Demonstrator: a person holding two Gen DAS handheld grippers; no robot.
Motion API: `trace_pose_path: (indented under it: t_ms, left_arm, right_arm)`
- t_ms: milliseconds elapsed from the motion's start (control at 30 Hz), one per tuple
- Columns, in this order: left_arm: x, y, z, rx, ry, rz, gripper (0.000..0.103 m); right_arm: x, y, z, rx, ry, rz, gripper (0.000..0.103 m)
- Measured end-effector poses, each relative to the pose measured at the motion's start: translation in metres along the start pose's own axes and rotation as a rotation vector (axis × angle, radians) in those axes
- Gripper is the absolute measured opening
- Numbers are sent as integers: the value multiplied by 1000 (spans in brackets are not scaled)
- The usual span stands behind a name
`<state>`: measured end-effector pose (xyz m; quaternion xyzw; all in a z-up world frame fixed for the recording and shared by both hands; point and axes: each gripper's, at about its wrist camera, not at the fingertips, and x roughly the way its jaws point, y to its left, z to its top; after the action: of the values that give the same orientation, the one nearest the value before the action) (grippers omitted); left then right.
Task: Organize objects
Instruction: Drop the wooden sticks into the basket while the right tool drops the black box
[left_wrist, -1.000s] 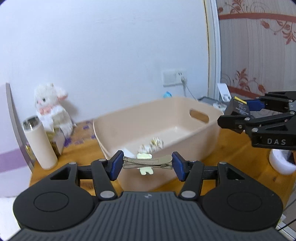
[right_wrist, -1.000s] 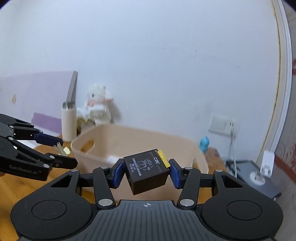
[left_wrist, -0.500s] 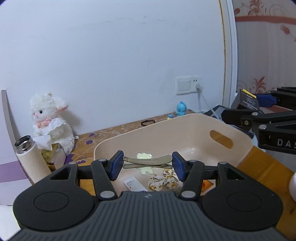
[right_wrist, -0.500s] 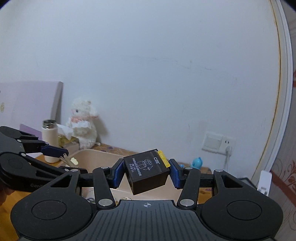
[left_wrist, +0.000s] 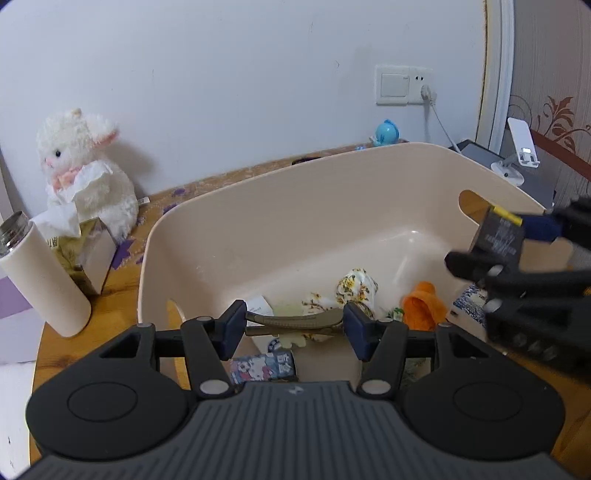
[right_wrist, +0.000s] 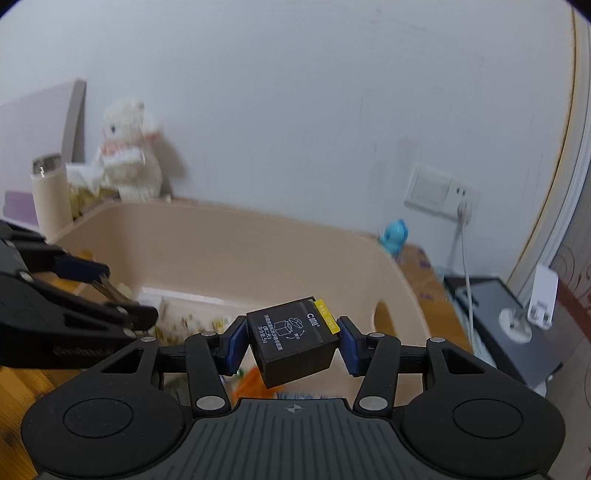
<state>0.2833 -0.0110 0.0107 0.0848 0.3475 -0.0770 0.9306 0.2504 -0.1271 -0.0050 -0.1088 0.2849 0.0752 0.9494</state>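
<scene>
My left gripper (left_wrist: 294, 325) is shut on an olive hair clip (left_wrist: 295, 322) with a pale yellow charm, held above the near wall of the beige plastic bin (left_wrist: 258, 206). My right gripper (right_wrist: 291, 341) is shut on a small black box (right_wrist: 293, 341) with a yellow tab, over the bin's right half. The box also shows in the left wrist view (left_wrist: 496, 236), near the bin's right handle hole. The left gripper with the clip shows in the right wrist view (right_wrist: 110, 291). In the bin lie a floral cloth (left_wrist: 356, 288), an orange item (left_wrist: 421, 304) and small packets.
A white plush lamb (left_wrist: 85, 173), a tissue box (left_wrist: 86, 254) and a cream bottle (left_wrist: 40, 273) stand left of the bin on the wooden table. A wall socket with a cable (left_wrist: 404, 85), a blue toy (left_wrist: 386, 131) and a phone stand (left_wrist: 521, 147) are at the back right.
Both grippers have moved forward and tilted down over the bin, so its inside and contents now show. Each keeps hold of its object.
</scene>
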Motion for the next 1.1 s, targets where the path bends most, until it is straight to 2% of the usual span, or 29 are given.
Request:
trace_pose_path:
  t_ms: [67, 167, 200, 267, 467, 633, 1100]
  left_arm:
    - [-1, -2, 0, 1, 1, 2, 60]
    - [-6, -3, 1, -21, 5, 6, 78]
    - [-10, -3, 0, -30, -3, 13, 81]
    - [-17, -2, 1, -37, -10, 28, 82]
    - [-46, 2, 0, -80, -47, 25, 83]
    - [-76, -6, -9, -68, -112, 34, 88]
    - [-141, -11, -56, -110, -164, 11, 88]
  right_arm:
    - [3, 0, -2, 18, 14, -2, 50]
    - [-2, -2, -3, 48, 10, 2, 57]
    - [-5, -3, -4, 52, 4, 2, 59]
    - [-13, -5, -3, 51, -10, -12, 68]
    - [-47, -12, -1, 64, -65, -19, 75]
    - [-73, -10, -5, 62, -101, -12, 77]
    - [-140, 5, -34, 53, -148, 58, 81]
